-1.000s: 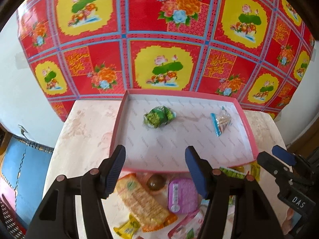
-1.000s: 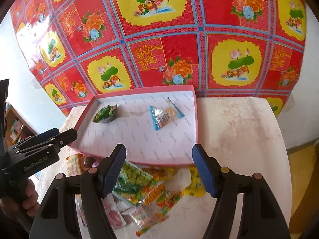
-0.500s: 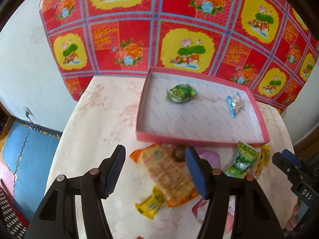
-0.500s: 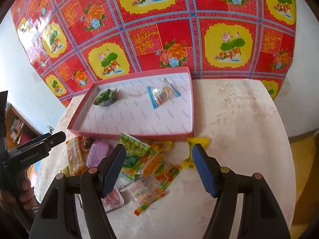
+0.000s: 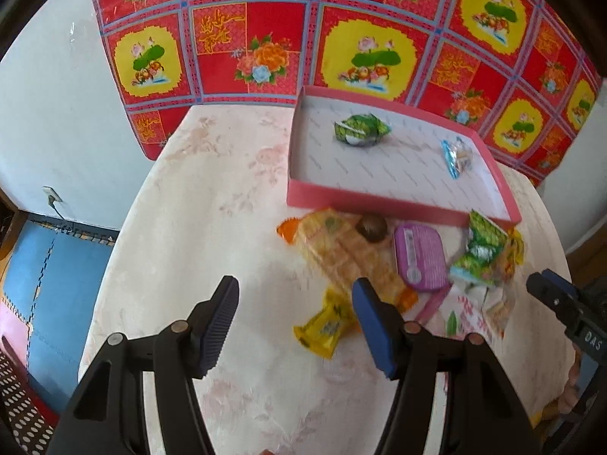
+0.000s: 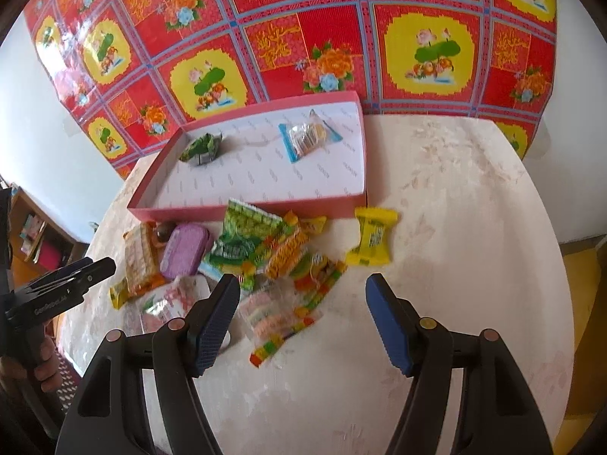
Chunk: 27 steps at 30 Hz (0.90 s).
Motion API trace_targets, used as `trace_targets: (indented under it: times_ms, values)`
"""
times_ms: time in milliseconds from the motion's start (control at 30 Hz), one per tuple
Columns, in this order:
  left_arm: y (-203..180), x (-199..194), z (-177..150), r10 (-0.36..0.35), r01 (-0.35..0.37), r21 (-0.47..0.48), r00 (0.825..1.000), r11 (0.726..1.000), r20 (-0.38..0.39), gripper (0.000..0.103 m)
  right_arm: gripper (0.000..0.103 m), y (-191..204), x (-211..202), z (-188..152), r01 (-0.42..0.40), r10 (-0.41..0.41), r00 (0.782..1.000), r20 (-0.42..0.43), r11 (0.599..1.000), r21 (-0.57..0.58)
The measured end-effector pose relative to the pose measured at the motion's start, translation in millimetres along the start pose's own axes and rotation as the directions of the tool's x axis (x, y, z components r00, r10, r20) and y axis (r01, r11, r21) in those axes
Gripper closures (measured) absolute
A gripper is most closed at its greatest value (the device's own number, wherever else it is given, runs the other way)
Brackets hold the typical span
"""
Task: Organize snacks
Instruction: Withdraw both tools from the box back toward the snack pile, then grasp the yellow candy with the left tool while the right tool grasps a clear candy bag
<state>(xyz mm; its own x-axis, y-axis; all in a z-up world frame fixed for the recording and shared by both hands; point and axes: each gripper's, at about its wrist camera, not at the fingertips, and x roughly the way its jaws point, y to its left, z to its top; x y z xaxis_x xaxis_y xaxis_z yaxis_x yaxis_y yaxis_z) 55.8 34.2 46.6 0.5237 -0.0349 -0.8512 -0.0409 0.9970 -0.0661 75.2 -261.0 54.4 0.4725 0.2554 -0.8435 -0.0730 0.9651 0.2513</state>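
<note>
A red, yellow and blue floral cloth (image 6: 303, 38) hangs as the backdrop, and in front of it stands the pale, faintly flowered counter (image 6: 455, 189). At the counter's far side lies a shallow pink tray (image 5: 379, 199) with a white lining. Only two snacks are in it: a green wrapped packet (image 5: 360, 129) toward its left end and a clear packet with blue ends (image 6: 307, 138) toward its right.

Most of the work looks undone. The rest of the snacks lie in a loose heap on the counter just in front of the tray's near wall: a long orange cracker pack (image 5: 349, 258), a purple lidded tub (image 5: 419, 258), a green pea-pattern bag (image 6: 246, 235), a round brown sweet (image 5: 371, 227), several small mixed wrappers, and two yellow candies, one (image 6: 373, 240) lying apart at the right of the heap and one (image 5: 326, 324) at its near left edge.

The left gripper (image 5: 296, 320) hangs above the counter with its jaws apart and nothing between them; the nearer yellow candy lies just beside its right jaw. The right gripper (image 6: 303, 318) also has its jaws apart and empty, over the near edge of the heap.
</note>
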Motion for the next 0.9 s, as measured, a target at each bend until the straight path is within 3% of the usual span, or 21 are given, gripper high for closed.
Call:
trace_targets:
  times_ms: [500,800,867,900]
  values:
    - [-14.5,16.9,-21.2,-0.049,0.05,0.089,0.999,0.995,-0.022,0.038,0.033,-2.9,15.1,-14.7,-0.004,0.005,0.998,-0.062,1.0,0.015]
    - [-16.6,21.0,-25.4,-0.086,0.086,0.12,0.996,0.989,-0.002,0.053,0.033,4.5,20.9,-16.0,-0.01,0.012,0.996,-0.093,1.0,0.016]
    - [-15.5,19.0,-26.1,-0.089,0.088,0.126,0.996,0.988,0.006,0.058,0.033,7.3,21.9,-16.5,-0.014,0.015,0.995,-0.101,1.0,0.015]
    - [-13.9,18.2,-26.6,-0.085,0.083,0.128,0.996,0.988,0.01,0.068,0.034,8.8,22.9,-16.6,-0.019,0.02,0.994,-0.105,1.0,0.016]
